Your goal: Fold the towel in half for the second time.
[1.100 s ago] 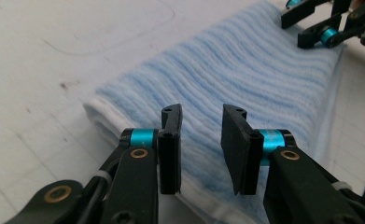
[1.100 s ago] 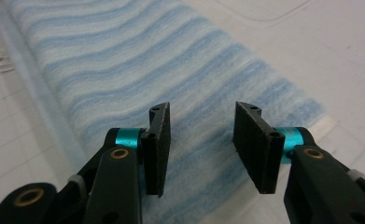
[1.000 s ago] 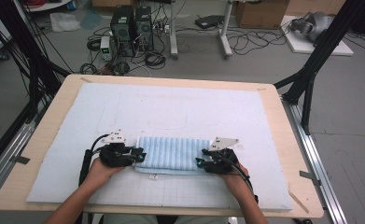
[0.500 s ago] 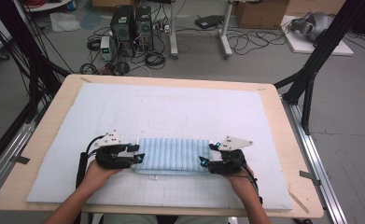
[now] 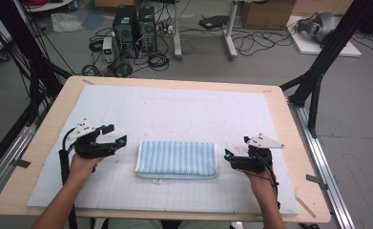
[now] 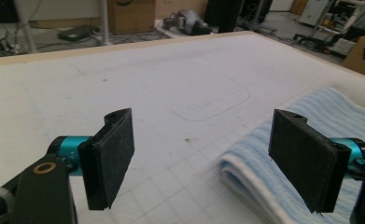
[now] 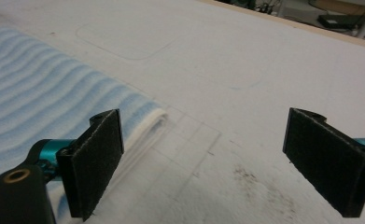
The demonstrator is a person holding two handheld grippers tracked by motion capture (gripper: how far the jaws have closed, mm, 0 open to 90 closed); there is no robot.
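One folded blue-striped towel [image 5: 177, 159] lies flat between two hand-held grippers, clear of both. The left hand-held gripper [image 5: 117, 136] and the right hand-held gripper [image 5: 228, 156] each stand just off a short end of the towel; their jaws have just been opening and now stand wide with nothing between them. One white gridded mat [image 5: 174, 109] covers the wooden tabletop [image 5: 289, 124]. Beyond it, cables and two computer towers [image 5: 136, 24] sit on a grey floor.

Even, diffuse overhead light fell on the scene; the white mat [image 5: 184, 114] looked bright without harsh glare, and shadows were soft and faint. The high view was somewhat grainy. In both gripper views the near black pads [image 6: 110, 156] were sharp, the background room softly blurred.
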